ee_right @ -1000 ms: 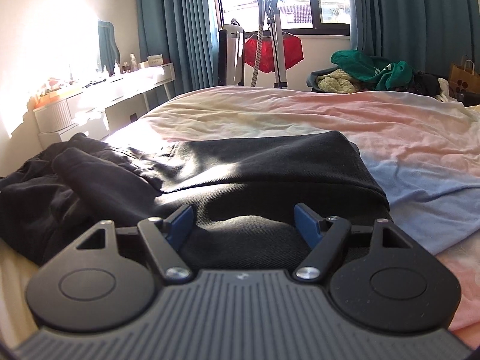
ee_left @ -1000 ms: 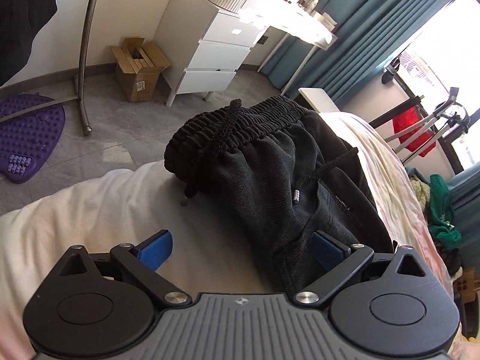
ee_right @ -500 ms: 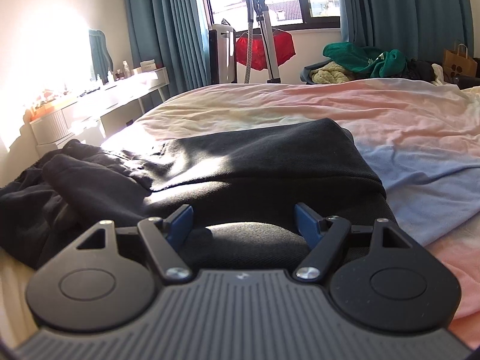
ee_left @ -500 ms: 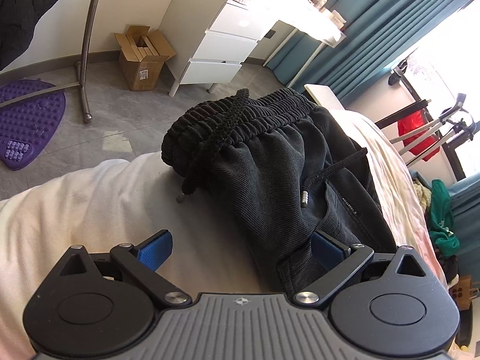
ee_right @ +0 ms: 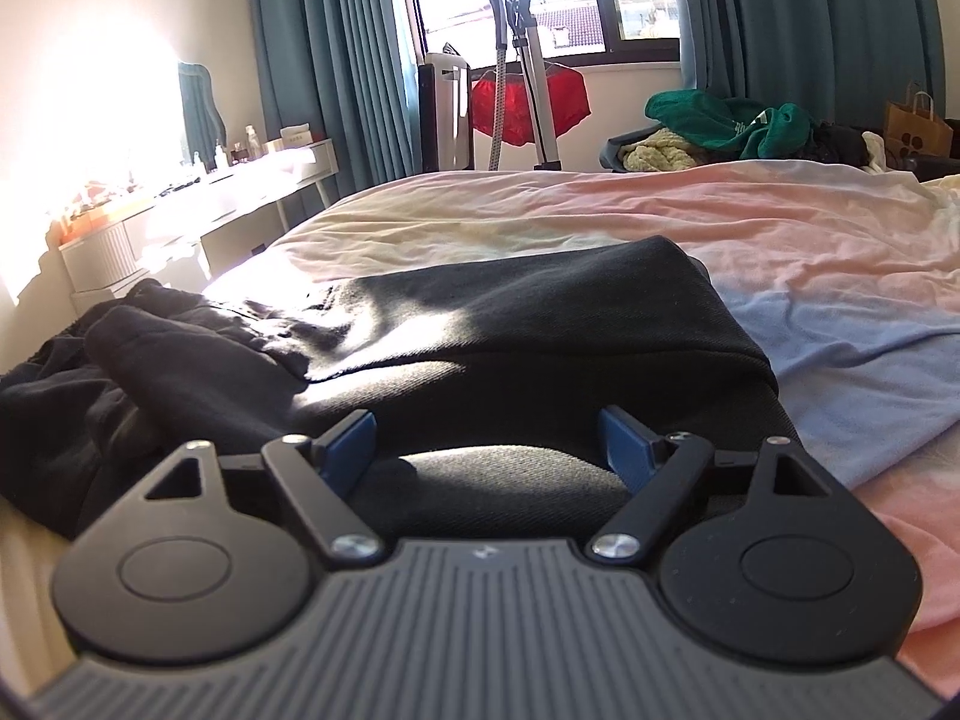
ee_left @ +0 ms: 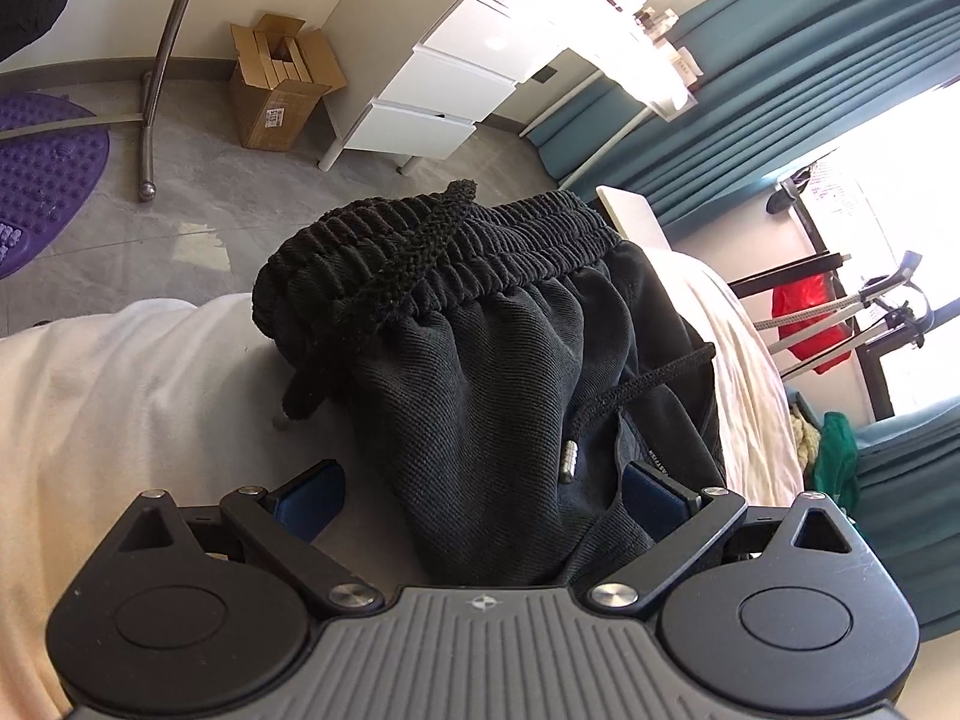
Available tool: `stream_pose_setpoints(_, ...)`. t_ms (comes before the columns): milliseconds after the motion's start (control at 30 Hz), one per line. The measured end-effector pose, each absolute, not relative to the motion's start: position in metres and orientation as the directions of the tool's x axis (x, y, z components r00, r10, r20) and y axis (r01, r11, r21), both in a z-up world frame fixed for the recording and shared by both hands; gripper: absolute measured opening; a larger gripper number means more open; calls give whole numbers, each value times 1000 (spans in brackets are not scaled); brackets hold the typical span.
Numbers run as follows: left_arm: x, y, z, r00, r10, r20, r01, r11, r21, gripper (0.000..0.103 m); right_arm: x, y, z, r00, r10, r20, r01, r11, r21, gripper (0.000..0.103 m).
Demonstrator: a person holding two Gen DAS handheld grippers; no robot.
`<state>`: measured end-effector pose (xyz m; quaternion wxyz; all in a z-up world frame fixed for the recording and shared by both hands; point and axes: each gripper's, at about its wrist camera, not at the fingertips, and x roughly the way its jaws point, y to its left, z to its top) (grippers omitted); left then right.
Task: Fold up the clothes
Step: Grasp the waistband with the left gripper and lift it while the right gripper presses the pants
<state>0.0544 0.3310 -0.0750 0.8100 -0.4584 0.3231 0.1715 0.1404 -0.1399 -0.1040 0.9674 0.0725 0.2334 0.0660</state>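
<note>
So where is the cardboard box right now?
In the left wrist view, the cardboard box stands open on the floor at upper left, beside the white drawer unit.

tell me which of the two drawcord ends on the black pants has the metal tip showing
The thin black drawcord end hanging near the left gripper shows a silver metal tip; the thick braided cord lies across the ribbed waistband.

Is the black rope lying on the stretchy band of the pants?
Touching. The left wrist view shows the drawstring draped straight across the ribbed waistband, no gap between.
</note>
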Motion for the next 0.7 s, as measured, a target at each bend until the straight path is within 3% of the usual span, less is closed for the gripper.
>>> stream_pose_setpoints(167, 70, 337, -80, 762, -12, -647, -547, 522, -654, 90, 140, -138, -104, 885, 154, -440, -89, 982, 165, 83)
stream_pose_setpoints(300, 73, 343, -80, 810, 21, -586, -522, 483, -704, 73, 138, -140, -103, 894, 150, -422, -83, 982, 172, 83)
stream_pose_setpoints(400, 73, 346, -80, 841, 19, -540, -484, 471, -737, 71, 133, -142, -97, 922, 113, -371, -56, 985, 161, 83)
stream_pose_setpoints(500, 84, 346, -88, 809, 7, -588, -515, 491, -703, 71, 133, -148, -93, 935, 89, -343, -29, 984, 177, 83)
stream_pose_setpoints(700, 98, 343, -94, 787, 42, -615, -548, 503, -668, 67, 144, -152, -107, 904, 102, -415, -21, 980, 196, 83)
